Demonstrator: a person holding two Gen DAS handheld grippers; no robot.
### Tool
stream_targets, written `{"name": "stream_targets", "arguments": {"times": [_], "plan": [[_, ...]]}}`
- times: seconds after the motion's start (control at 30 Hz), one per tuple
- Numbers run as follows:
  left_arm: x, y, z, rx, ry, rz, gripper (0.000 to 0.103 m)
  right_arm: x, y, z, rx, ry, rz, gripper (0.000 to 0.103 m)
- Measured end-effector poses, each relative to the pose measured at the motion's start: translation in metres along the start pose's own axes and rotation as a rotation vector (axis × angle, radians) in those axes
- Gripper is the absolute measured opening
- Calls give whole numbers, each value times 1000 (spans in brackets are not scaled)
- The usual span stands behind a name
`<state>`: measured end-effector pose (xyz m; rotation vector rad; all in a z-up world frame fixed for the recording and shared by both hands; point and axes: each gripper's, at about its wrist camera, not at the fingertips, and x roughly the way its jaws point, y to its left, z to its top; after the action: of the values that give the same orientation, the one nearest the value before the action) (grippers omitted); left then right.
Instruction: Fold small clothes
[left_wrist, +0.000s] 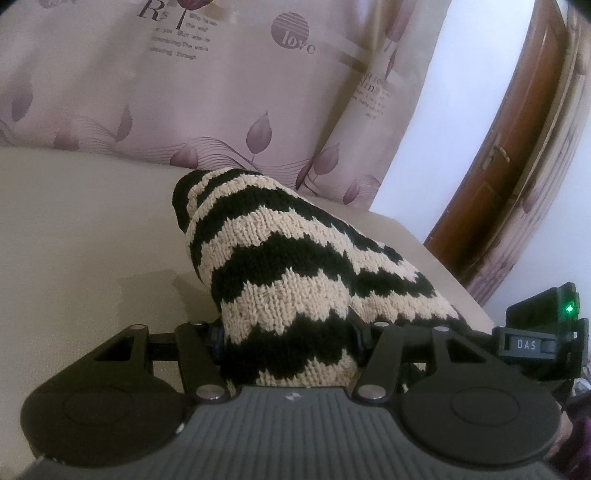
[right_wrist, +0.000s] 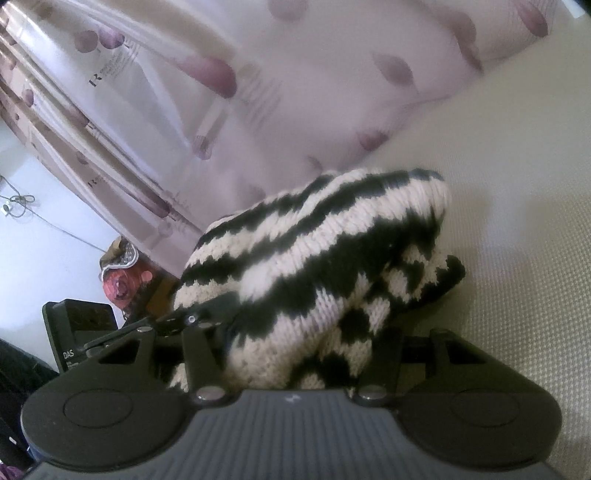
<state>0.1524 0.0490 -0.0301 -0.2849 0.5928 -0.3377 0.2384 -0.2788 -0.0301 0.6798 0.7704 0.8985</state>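
A small black-and-cream zigzag knit garment (left_wrist: 295, 266) lies bunched over the beige table (left_wrist: 81, 229). My left gripper (left_wrist: 288, 332) is shut on its near edge, and the cloth hides the fingertips. In the right wrist view the same knit (right_wrist: 314, 258) is draped over my right gripper (right_wrist: 295, 336), which is shut on its other edge. The garment hangs lifted between the two grippers, with its far end resting on or close to the table. The other gripper shows at the right edge of the left wrist view (left_wrist: 535, 332) and at the left of the right wrist view (right_wrist: 85, 332).
A mauve flowered curtain (left_wrist: 184, 92) hangs behind the table. A brown wooden door (left_wrist: 509, 155) stands to the right. The table edge (left_wrist: 443, 258) runs close on the right. In the right wrist view a reddish bundle (right_wrist: 122, 280) sits on the floor at the left.
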Motion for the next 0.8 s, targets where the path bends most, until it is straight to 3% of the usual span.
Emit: {"name": "stream_targets", "arguments": {"times": [0.8], "plan": [[-19,7,-16,-13,10,46,58,16,6,-18,6,28,10,54]]}}
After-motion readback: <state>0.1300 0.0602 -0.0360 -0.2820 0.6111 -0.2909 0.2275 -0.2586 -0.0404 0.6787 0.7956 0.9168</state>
